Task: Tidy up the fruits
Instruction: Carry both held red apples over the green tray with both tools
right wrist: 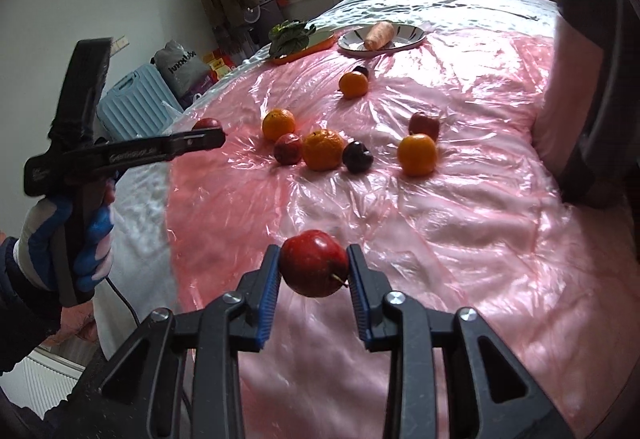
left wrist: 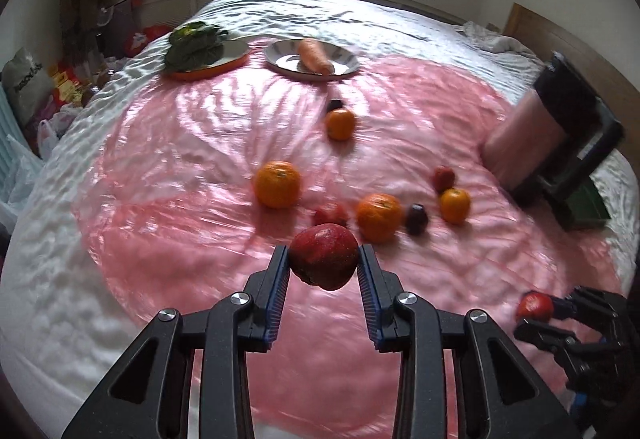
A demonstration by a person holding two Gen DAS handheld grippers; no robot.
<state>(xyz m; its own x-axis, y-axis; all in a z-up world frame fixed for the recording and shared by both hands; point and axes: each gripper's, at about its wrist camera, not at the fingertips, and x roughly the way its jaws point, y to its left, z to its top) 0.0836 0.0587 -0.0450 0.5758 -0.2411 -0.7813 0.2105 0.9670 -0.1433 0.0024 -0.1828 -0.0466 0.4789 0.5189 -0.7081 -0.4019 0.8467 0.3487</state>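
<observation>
- Fruits lay scattered on a pink plastic sheet (right wrist: 460, 239) spread over a bed: four oranges, among them a large orange (left wrist: 277, 184), plus small red and dark fruits, all loose around the middle of the sheet.
- The left gripper (left wrist: 324, 259) pointed steeply down over the sheet, its blue pads clamped on a dark red apple (left wrist: 324, 256) held clear of the plastic at the 6 o'clock side of the left wrist view.
- The right gripper (right wrist: 313, 264) tilted downward likewise, pads pressed on both sides of a bright red apple (right wrist: 313, 263), stem toward 4 o'clock, raised above the sheet.
- In the right wrist view a gloved hand (right wrist: 76, 239) at 8 o'clock gripped the left tool's handle; its apple showed only as a red sliver behind the finger.
- In the left wrist view the right tool sat at 4 o'clock, partly cut by the lens edge.
- At 12 o'clock a grey plate (left wrist: 348, 63) carried a carrot (left wrist: 314, 55), and beside it at 11 o'clock an orange-rimmed plate (left wrist: 236, 51) held leafy greens (left wrist: 192, 45).
- The left wrist view was blurred; the small fruits' kinds could not be told.
- A dark stand with a pink roll (left wrist: 524, 143) stood at 3 o'clock, partly cropped in the right wrist view.
</observation>
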